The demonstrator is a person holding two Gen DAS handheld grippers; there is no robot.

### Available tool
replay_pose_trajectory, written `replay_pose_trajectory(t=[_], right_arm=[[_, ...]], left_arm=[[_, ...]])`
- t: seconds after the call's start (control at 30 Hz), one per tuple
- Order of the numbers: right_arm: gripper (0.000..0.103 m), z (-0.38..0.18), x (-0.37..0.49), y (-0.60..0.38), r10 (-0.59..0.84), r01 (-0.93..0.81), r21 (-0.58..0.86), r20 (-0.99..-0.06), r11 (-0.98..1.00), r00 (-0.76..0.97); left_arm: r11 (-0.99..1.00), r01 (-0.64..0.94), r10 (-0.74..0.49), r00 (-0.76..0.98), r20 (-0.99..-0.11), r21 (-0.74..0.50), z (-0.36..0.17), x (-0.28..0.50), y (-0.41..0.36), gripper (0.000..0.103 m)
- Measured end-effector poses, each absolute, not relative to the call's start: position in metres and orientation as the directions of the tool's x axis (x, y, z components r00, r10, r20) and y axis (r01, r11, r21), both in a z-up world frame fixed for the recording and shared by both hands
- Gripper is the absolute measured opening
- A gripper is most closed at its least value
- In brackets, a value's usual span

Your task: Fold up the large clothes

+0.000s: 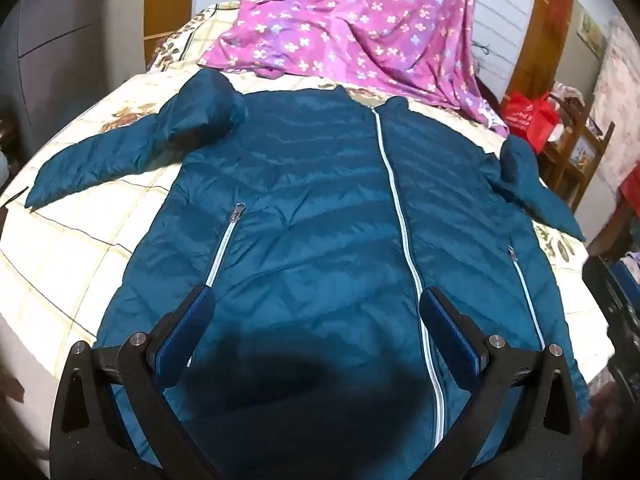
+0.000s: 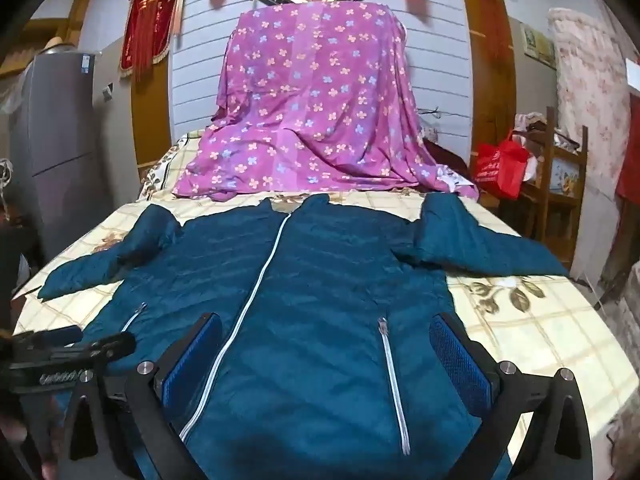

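A teal quilted jacket (image 1: 320, 208) lies flat and zipped on the bed, front up, both sleeves spread out to the sides. Its pale centre zip (image 1: 394, 184) runs from collar to hem. My left gripper (image 1: 318, 304) hovers open above the lower front of the jacket, nothing between its blue pads. From the right wrist the same jacket (image 2: 312, 280) fills the foreground, and my right gripper (image 2: 326, 334) is open over its hem near the pocket zip (image 2: 394, 376). The left gripper (image 2: 68, 346) shows at the left edge there.
The bed has a cream checked floral cover (image 2: 540, 328). A purple flowered sheet (image 2: 316, 120) drapes a tall heap at the bed's head. A red bag (image 2: 500, 168) and wooden rack (image 2: 560, 176) stand on the right, a grey fridge (image 2: 60, 128) on the left.
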State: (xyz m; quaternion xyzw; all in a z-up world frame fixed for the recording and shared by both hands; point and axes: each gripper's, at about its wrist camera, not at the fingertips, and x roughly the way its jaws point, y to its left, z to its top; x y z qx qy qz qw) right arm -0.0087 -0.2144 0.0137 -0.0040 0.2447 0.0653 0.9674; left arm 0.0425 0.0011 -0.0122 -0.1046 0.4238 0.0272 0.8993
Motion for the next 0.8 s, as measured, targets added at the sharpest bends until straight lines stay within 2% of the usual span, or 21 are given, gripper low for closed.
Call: replay_pose_trajectory(t=[0.07,0.1,0.23,0.33,0.8], right_arm=[[0.103,0.004,-0.001,-0.218,0.114,-0.103,0.049,-0.478,0.993,0.871],[0.103,0.002,0.004,-0.224,0.125,-0.096,0.082,-0.506,0.992,0.854],[0.103,0.001,0.005,-0.231,0.144,-0.082,0.145,-0.495,0.986,0.857],[0.103,-0.004,0.012,-0.233,0.142,-0.063,0.166,-0.520,0.984,0.842],[0.103,-0.011,0.015,-0.245,0.144,-0.021,0.217,-0.565,0.976,0.813]], left_arm=[[0.972,-0.122,-0.059,0.698,-0.714,-0.200,-0.020,0.035,0.003,0.103],[0.977,-0.119,-0.044,0.700,-0.713,-0.177,-0.019,0.037,0.000,0.103],[0.986,-0.136,0.017,0.659,-0.752,-0.097,-0.028,0.057,-0.007,0.103],[0.989,-0.141,0.051,0.638,-0.768,-0.051,-0.034,0.060,-0.016,0.103],[0.987,-0.148,0.039,0.616,-0.787,-0.067,-0.039,0.061,-0.012,0.103]])
